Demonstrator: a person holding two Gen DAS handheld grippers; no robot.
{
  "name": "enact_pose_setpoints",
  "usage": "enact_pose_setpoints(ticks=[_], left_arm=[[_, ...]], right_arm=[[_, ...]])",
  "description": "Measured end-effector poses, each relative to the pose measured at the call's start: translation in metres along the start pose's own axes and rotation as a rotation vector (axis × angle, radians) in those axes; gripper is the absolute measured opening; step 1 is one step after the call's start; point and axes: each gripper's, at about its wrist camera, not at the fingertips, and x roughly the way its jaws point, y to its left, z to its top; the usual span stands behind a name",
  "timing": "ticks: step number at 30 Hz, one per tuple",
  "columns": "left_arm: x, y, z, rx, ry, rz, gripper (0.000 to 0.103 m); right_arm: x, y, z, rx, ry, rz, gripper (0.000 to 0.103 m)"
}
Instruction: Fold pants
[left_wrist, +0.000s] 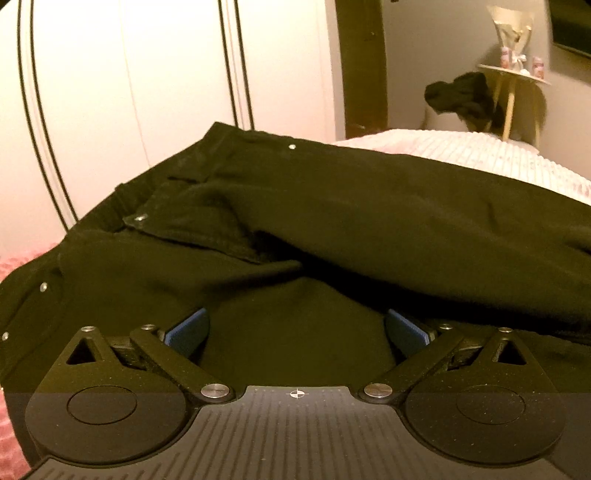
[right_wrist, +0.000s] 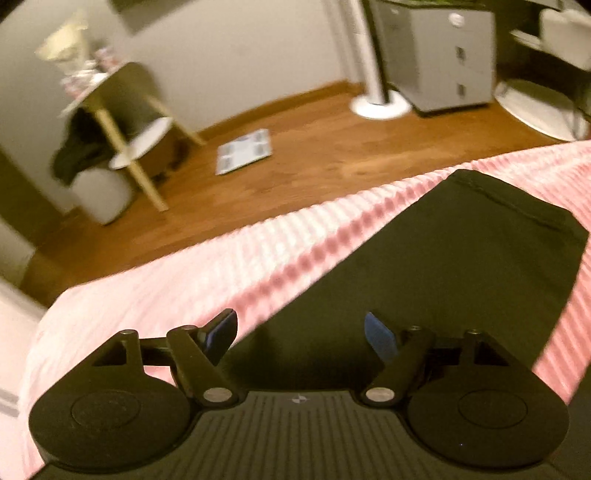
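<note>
Across the left wrist view, left to right: white wardrobe doors (left_wrist: 129, 92) with dark vertical trim, upper left; black pants (left_wrist: 332, 206) spread over the middle of the frame, waistband and metal rivets toward the left, one leg running off to the right; pink ribbed bedspread (left_wrist: 498, 155) showing at right centre beyond the fabric; small side table (left_wrist: 517, 77) with a dark garment (left_wrist: 461, 96) draped beside it, upper right. Left gripper (left_wrist: 297, 330), bottom centre: jaws spread wide, blue pads (left_wrist: 188, 330) low against the pants fabric, nothing pinched between them.

Across the right wrist view, left to right, somewhat blurred: the side table (right_wrist: 122, 107), upper left; wooden floor (right_wrist: 314, 147) with a white bathroom scale (right_wrist: 243, 151) lying on it, upper centre; white stand base (right_wrist: 380, 103); grey drawer cabinet (right_wrist: 439, 55), upper right; the bedspread (right_wrist: 221, 266) crossing the frame diagonally; a pants leg (right_wrist: 443, 258) with its hem at right centre. Right gripper (right_wrist: 301, 338), bottom centre: jaws apart, gripping nothing, placed over the edge of the leg where it meets the bedspread.
</note>
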Motion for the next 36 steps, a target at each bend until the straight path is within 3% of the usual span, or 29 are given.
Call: enact_pose_setpoints(ticks=[3, 8, 10, 11, 13, 18, 22, 26, 29, 30, 31, 33, 36], left_arm=[[-0.001, -0.001, -0.003, -0.018, -0.003, -0.003, 0.103], [0.002, 0.002, -0.004, -0.028, -0.014, -0.009, 0.103], [0.004, 0.003, -0.003, -0.028, -0.013, -0.009, 0.103], [0.004, 0.003, -0.003, -0.030, -0.013, -0.012, 0.103], [0.003, 0.005, -0.002, -0.041, -0.010, -0.020, 0.103], [0.000, 0.011, 0.002, -0.053, -0.005, -0.034, 0.103], [-0.009, 0.024, 0.006, -0.146, -0.042, -0.021, 0.103], [-0.020, 0.036, 0.009, -0.234, -0.099, -0.057, 0.103], [-0.020, 0.040, 0.012, -0.259, -0.086, -0.133, 0.103], [-0.020, 0.042, 0.015, -0.272, -0.076, -0.167, 0.103], [-0.020, 0.043, 0.018, -0.282, -0.066, -0.207, 0.103], [-0.017, 0.045, 0.026, -0.318, -0.029, -0.303, 0.103], [-0.011, 0.050, 0.045, -0.430, 0.035, -0.445, 0.103]], right_arm=[[0.028, 0.010, 0.003, 0.000, 0.032, -0.105, 0.066], [0.051, 0.021, 0.009, -0.023, 0.041, -0.233, 0.060], [0.053, 0.023, 0.004, -0.059, 0.012, -0.269, 0.034], [0.058, 0.022, 0.005, -0.084, 0.000, -0.252, 0.031], [0.047, 0.014, 0.000, -0.115, -0.012, -0.196, 0.006], [-0.031, -0.032, -0.030, -0.099, -0.161, 0.021, 0.002], [-0.100, -0.100, -0.103, -0.048, -0.278, 0.102, 0.002], [-0.086, -0.158, -0.171, 0.022, -0.156, 0.032, 0.000], [-0.092, -0.176, -0.178, 0.058, -0.186, 0.058, 0.004], [-0.097, -0.180, -0.173, 0.095, -0.183, 0.080, 0.017], [-0.102, -0.183, -0.171, 0.118, -0.197, 0.131, 0.042], [-0.111, -0.193, -0.174, 0.167, -0.255, 0.205, 0.069], [-0.102, -0.218, -0.176, 0.294, -0.259, 0.280, 0.067]])
